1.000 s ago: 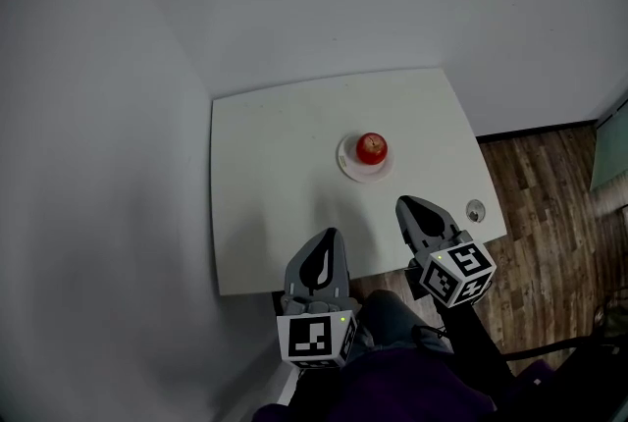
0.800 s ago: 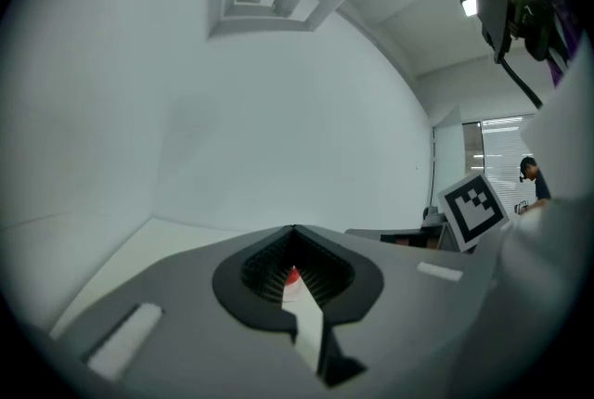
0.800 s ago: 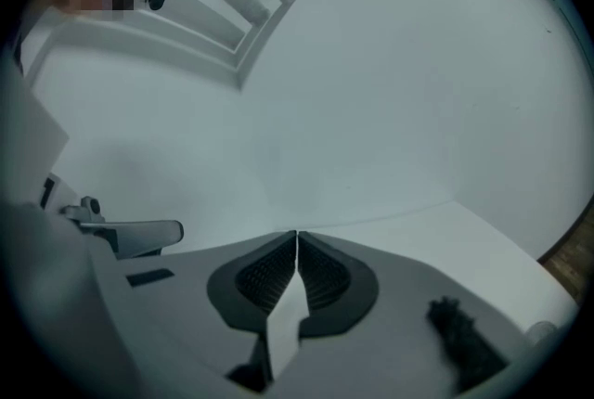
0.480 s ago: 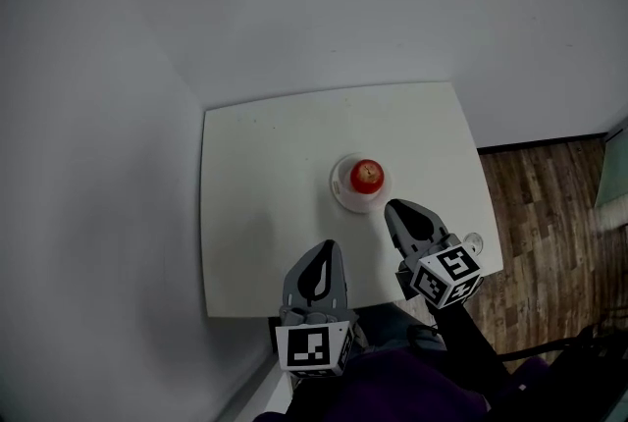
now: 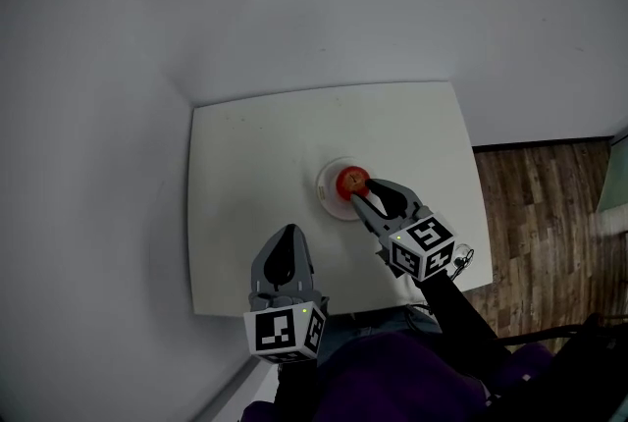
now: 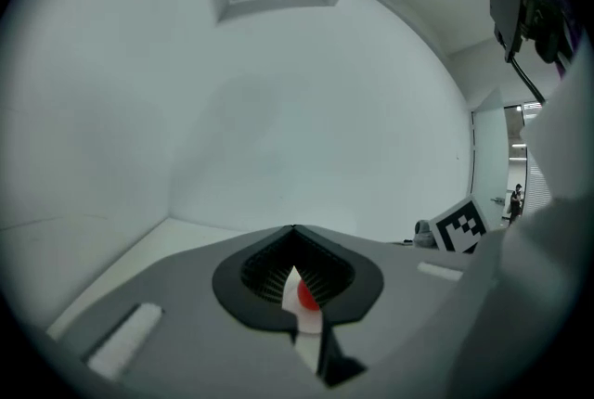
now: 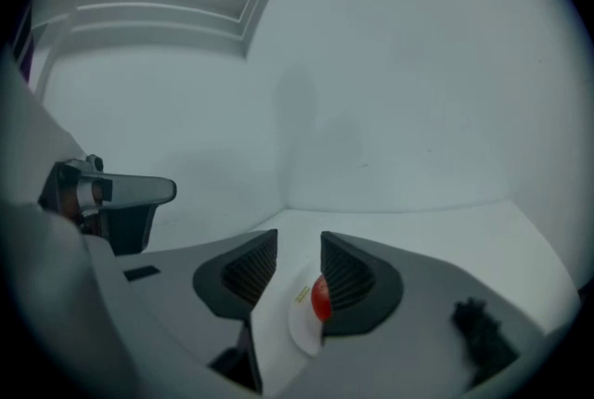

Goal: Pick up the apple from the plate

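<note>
A red apple (image 5: pixel 351 182) sits on a small white plate (image 5: pixel 329 197) in the middle of the white table (image 5: pixel 245 175). My right gripper (image 5: pixel 364 195) reaches up to the plate's near right side, just short of the apple, and its jaws are opening with nothing between them. In the right gripper view the apple (image 7: pixel 321 299) shows through the gap of the right gripper (image 7: pixel 299 244), half hidden by the right jaw. My left gripper (image 5: pixel 287 236) hovers over the table's front, shut and empty. Past the left gripper (image 6: pixel 293 230) a sliver of apple (image 6: pixel 306 296) shows.
Grey walls close the table in at the back and on the left. A small metal object (image 5: pixel 462 256) lies at the table's front right edge. Wooden floor (image 5: pixel 549 214) lies to the right. The person's dark-clothed body is at the table's front edge.
Both grippers have moved forward over the table towards the plate. The right one has reached the plate's edge and its jaws, shut before, now stand apart.
</note>
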The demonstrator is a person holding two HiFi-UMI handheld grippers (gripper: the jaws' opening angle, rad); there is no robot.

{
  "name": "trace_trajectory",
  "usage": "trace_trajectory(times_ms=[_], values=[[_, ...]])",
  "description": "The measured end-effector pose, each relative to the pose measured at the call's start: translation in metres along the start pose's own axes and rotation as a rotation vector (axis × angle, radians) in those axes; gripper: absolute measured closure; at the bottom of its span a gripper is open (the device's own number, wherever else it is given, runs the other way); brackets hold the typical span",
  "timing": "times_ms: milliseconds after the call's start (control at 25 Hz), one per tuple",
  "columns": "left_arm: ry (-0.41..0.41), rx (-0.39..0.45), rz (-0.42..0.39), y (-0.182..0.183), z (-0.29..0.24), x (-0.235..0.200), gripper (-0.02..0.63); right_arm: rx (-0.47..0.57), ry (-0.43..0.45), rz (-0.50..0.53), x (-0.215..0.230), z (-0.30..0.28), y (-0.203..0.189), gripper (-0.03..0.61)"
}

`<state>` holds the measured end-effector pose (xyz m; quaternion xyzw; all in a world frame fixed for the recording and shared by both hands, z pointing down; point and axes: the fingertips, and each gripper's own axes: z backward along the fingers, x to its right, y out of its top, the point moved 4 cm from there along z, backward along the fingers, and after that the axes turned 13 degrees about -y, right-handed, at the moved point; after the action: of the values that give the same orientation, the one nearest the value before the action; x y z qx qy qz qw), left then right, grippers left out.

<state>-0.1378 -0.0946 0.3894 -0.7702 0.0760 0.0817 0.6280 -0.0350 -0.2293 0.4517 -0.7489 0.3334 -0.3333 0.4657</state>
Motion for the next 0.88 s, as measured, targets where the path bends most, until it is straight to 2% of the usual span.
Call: trace_trajectory(times_ms=[200,560,720,880], values=[[0.031,0.004,-0.015,0.003,-0.005,-0.003,0.607,-0.032,0.045,0.019,0.003,-0.01,-0.001,0.386],[-0.018,-0.026,-0.036,0.008,-0.021,-0.006,0.607,-0.123,-0.028,0.13,0.013,-0.038,-0.019,0.28],[-0.041,-0.04,-0.036,0.009,-0.028,-0.014,0.607,-0.182,-0.064,0.169,0.017,-0.05,-0.034,0.259],[-0.049,-0.047,-0.021,0.005,-0.032,-0.021,0.607,-0.233,-0.095,0.163,0.02,-0.059,-0.045,0.245]])
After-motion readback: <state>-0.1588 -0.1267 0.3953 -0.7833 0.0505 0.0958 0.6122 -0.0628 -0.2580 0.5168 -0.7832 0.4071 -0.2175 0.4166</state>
